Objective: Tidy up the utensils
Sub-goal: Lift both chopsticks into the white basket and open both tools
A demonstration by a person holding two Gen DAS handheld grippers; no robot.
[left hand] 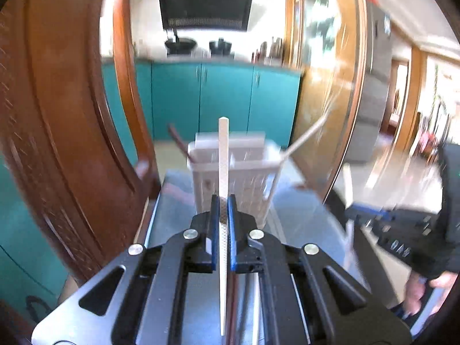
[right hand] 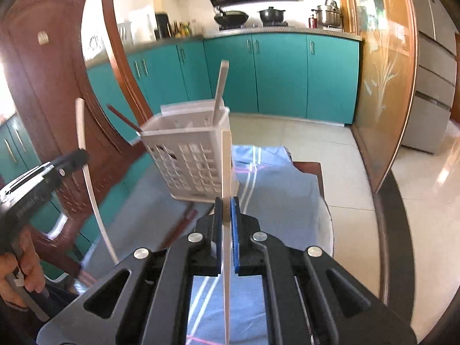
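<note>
A white slotted utensil basket (left hand: 244, 184) (right hand: 189, 158) stands on a blue cloth. A brown chopstick (right hand: 123, 119) and a white chopstick (right hand: 220, 86) lean out of it. In the left wrist view my left gripper (left hand: 223, 210) is shut on a white chopstick (left hand: 223, 155) that stands upright in front of the basket. In the right wrist view my right gripper (right hand: 227, 210) is shut on another white chopstick (right hand: 227, 161), just right of the basket. The left gripper (right hand: 72, 158) with its chopstick (right hand: 83, 143) also shows there, left of the basket.
A carved wooden chair (right hand: 51, 86) stands close on the left of the table. The blue striped cloth (right hand: 276, 189) covers the tabletop, and a brown stick (right hand: 187, 218) lies on it near the basket. Teal kitchen cabinets (right hand: 281, 72) are behind. A hand (right hand: 23, 261) holds the left tool.
</note>
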